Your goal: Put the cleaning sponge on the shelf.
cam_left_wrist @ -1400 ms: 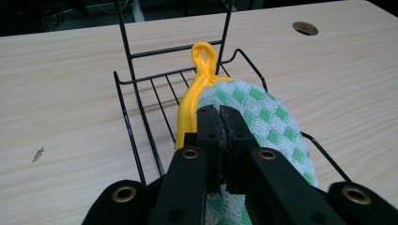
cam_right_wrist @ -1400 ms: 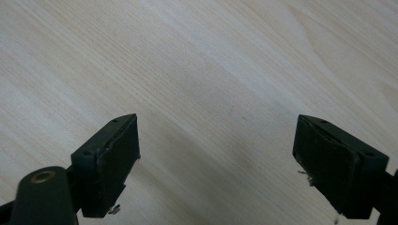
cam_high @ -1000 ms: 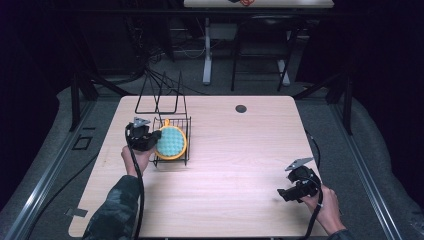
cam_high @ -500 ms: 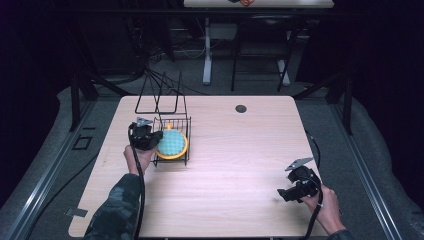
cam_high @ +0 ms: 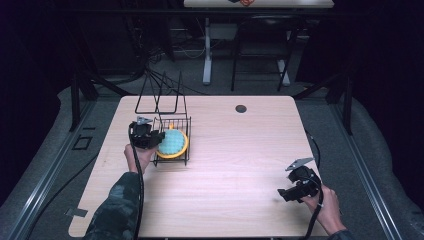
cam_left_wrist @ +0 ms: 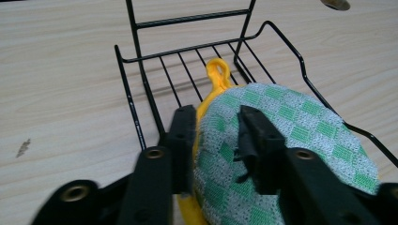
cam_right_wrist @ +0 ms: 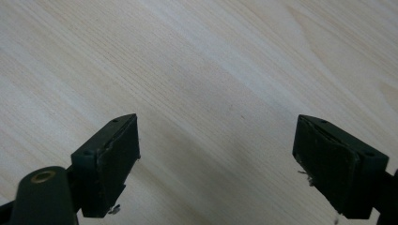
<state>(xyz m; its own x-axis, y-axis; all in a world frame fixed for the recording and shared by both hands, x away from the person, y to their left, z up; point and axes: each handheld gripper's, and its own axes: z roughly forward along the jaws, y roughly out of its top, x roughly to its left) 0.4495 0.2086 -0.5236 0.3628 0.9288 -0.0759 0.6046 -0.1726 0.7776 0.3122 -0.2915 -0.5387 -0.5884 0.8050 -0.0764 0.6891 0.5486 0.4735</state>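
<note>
1. Step in hand, as judged: the round green-checked pad with yellow rim (cam_left_wrist: 281, 136) is either being set into or lifted from the black wire rack (cam_high: 172, 142) at the table's (cam_high: 240, 170) left side. Which of the two cannot be told.
2. To do it well: keep the pad's edge clear of the rack's upright wires, move it along the rack floor bars, avoid dragging the light rack across the table.
3. Pad sits tilted inside the rack, yellow loop (cam_left_wrist: 217, 71) pointing toward the rack's far wall.
4. Left gripper (cam_left_wrist: 213, 136): jaws narrow, one on each face of the pad's near edge, clamping it.
5. Right gripper (cam_right_wrist: 216, 164): jaws wide apart, nothing between them, hovering low over bare table at the near right, well apart from the rack.
</note>
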